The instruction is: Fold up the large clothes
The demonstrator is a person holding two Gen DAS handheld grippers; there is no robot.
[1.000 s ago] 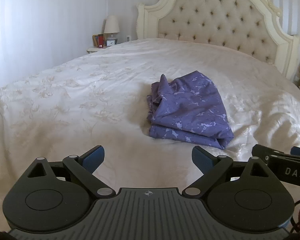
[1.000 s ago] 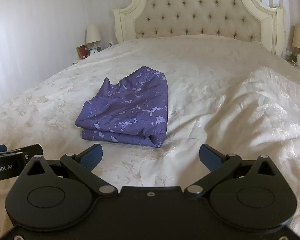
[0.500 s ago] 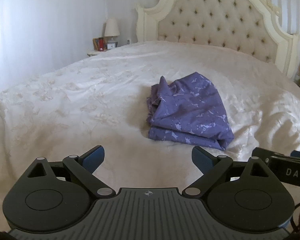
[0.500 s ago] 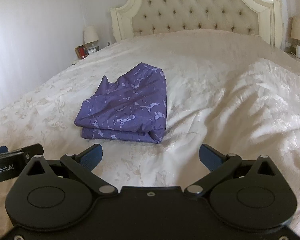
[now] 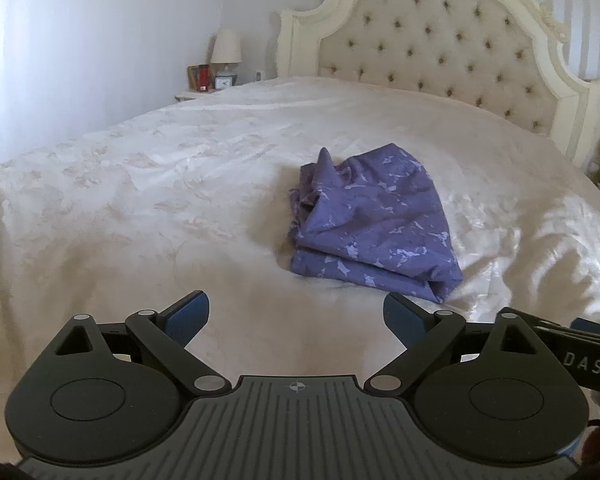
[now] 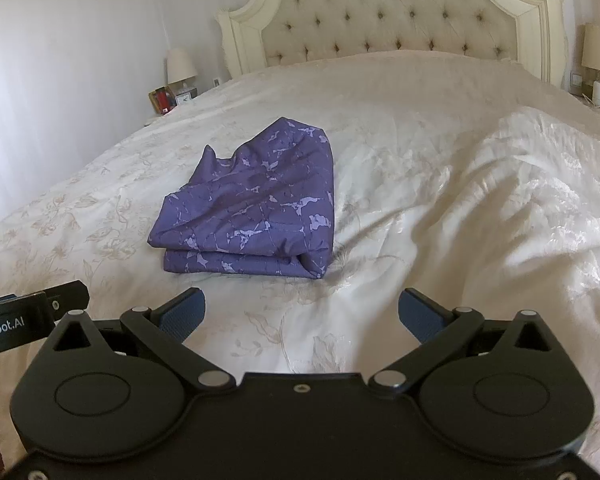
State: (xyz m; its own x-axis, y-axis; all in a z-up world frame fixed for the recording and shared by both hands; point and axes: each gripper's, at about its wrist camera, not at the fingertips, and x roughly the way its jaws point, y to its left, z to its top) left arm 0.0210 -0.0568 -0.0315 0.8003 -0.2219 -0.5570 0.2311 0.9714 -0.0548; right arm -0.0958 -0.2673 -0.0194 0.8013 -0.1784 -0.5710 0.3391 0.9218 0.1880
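Note:
A purple patterned garment [image 5: 370, 226] lies folded in a thick bundle on the cream bedspread [image 5: 160, 208], with one corner sticking up at its far left. It also shows in the right wrist view [image 6: 256, 208]. My left gripper [image 5: 296, 314] is open and empty, held above the bed short of the bundle's near edge. My right gripper [image 6: 300, 312] is open and empty, also short of the bundle, which lies ahead and slightly left of it. Each gripper's side shows at the edge of the other's view.
A tufted headboard [image 5: 440, 56] stands at the far end of the bed. A nightstand with a lamp [image 5: 226, 54] and small items is at the far left. Another lamp [image 6: 598, 52] stands at the far right. The bedspread is rumpled at the right [image 6: 540, 200].
Both grippers have drawn slightly back and up from the bundle, so it sits a little farther off in both views. The garment has not moved and both grippers stay open.

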